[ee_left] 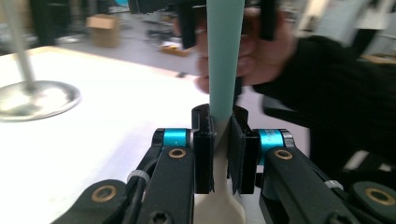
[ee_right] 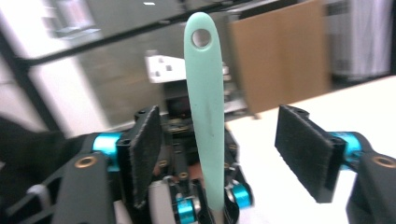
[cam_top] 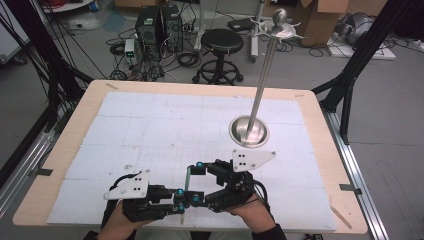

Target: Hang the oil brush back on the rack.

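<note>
Left gripper (ee_left: 219, 154) clamped on pale-green, cream-bladed silicone spatula (ee_left: 225, 60). Right gripper (ee_right: 233, 154) wide open, pads either side of the handle, not touching. Steel stand's round dish base (cam_top: 239, 136) bare.

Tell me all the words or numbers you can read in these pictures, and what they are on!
There are none I can read.
Blue ring on the left gripper: faint marks, too blurred to read.
Green spatula with its hanging hole: no writing visible.
Cardboard box on the floor: too small and blurred to show any label.
Metal stand and white table cover: no words.
</note>
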